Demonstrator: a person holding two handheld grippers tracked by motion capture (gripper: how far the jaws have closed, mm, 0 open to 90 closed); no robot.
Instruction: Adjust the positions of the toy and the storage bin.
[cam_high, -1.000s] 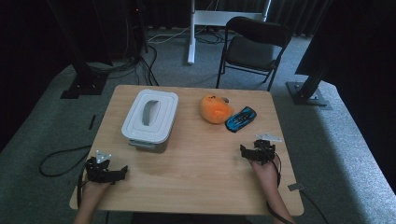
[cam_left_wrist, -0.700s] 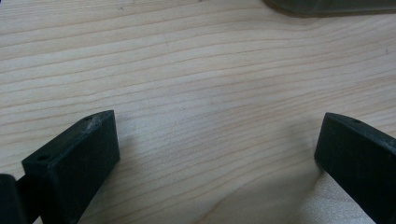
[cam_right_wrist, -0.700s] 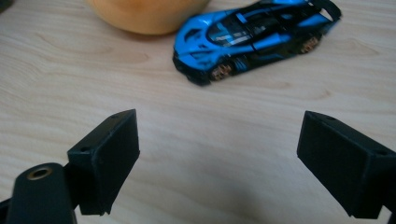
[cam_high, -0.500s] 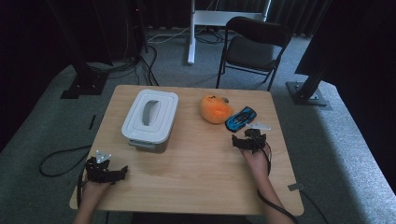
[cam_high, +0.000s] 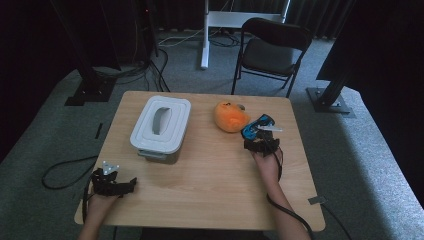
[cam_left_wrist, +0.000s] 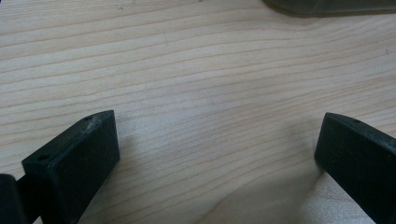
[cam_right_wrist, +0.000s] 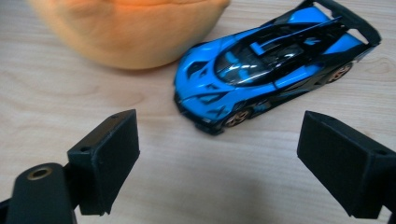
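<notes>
The left gripper (cam_high: 131, 184) is resting low at the near left, its jaws standing wide apart and pointing to the right. The left hand (cam_high: 102, 196) is gripping it from behind, with the forearm entering from the bottom edge. The right gripper (cam_high: 261, 141) is reaching forward at the right, its jaws standing wide apart and pointing away from the person. The right hand (cam_high: 266, 165) is holding it with the forearm extended and angled slightly inward. A cable is trailing back from each gripper.
</notes>
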